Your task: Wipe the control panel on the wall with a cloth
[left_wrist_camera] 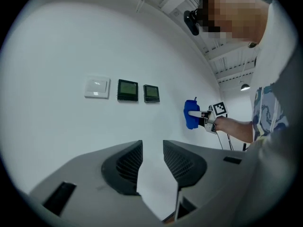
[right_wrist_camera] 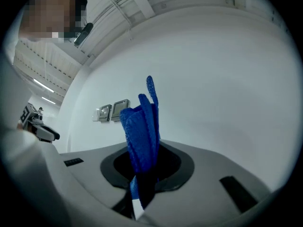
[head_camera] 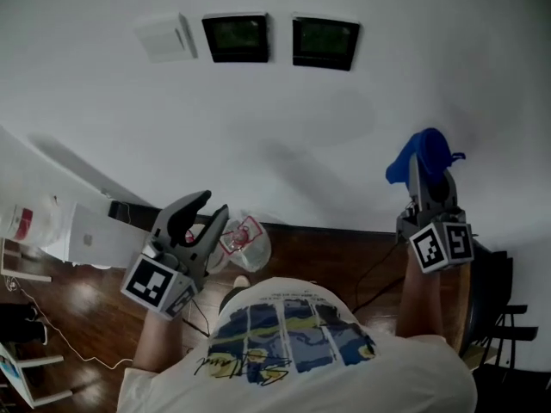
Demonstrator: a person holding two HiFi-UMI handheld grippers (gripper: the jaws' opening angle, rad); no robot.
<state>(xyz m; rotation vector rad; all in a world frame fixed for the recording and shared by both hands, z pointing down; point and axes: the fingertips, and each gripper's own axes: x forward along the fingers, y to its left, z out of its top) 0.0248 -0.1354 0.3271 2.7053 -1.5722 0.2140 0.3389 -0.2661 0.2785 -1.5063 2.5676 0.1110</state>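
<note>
Right gripper (head_camera: 428, 179) jaws are clamped on a bunched blue knitted cloth (head_camera: 426, 151), held near the smooth white wall (head_camera: 344, 127), well right of two dark square control panels (head_camera: 236, 38). Left gripper (head_camera: 212, 206) jaws are narrowly parted, with nothing gripped.

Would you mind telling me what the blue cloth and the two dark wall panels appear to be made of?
The blue cloth looks like a matte knitted or microfibre textile; a ribbed weave shows on its folds. The dark panels seem to be black plastic frames around glossy screens, judging by the faint greenish sheen, though uncertain.
</note>
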